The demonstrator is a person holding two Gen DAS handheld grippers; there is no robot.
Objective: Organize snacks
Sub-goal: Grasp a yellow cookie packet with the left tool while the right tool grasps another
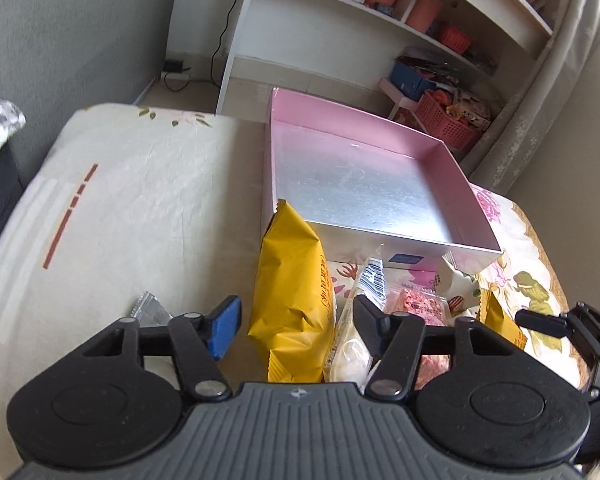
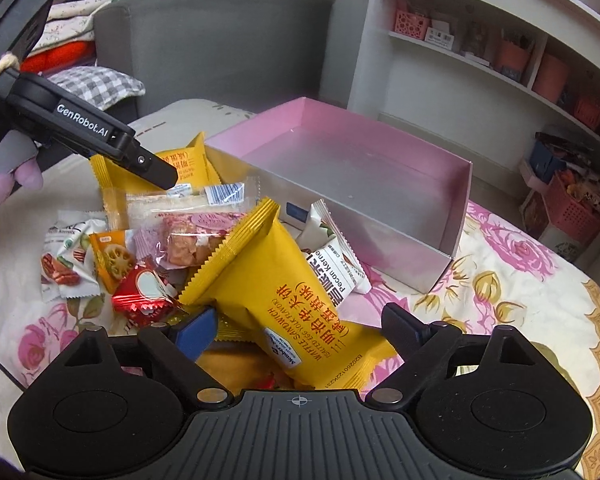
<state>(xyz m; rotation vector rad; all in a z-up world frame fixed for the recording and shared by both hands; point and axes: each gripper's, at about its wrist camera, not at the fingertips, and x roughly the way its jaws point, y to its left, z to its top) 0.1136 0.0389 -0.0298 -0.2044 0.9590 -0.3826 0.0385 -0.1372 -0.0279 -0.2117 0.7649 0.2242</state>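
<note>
A pink box (image 1: 452,168) with a silver floor stands open and empty on the table; it also shows in the right wrist view (image 2: 458,200). A heap of snack packets lies in front of it. My left gripper (image 1: 296,318) is open, its fingers on either side of a yellow packet (image 1: 296,300) and a clear-wrapped white snack (image 1: 352,344). My right gripper (image 2: 304,326) is open around another yellow waffle sandwich packet (image 2: 296,304). The left gripper's finger (image 2: 156,172) shows over the far yellow packet (image 2: 192,164). A pecan kernel packet (image 2: 336,264) leans on the box.
A flowered cloth (image 2: 512,276) covers the table. Small packets (image 2: 72,264), a red one (image 2: 148,292) and a pink one (image 2: 192,236), lie at the left. A grey sofa (image 2: 220,44) and white shelves (image 2: 480,60) stand behind. A silver wrapper (image 1: 148,308) lies left.
</note>
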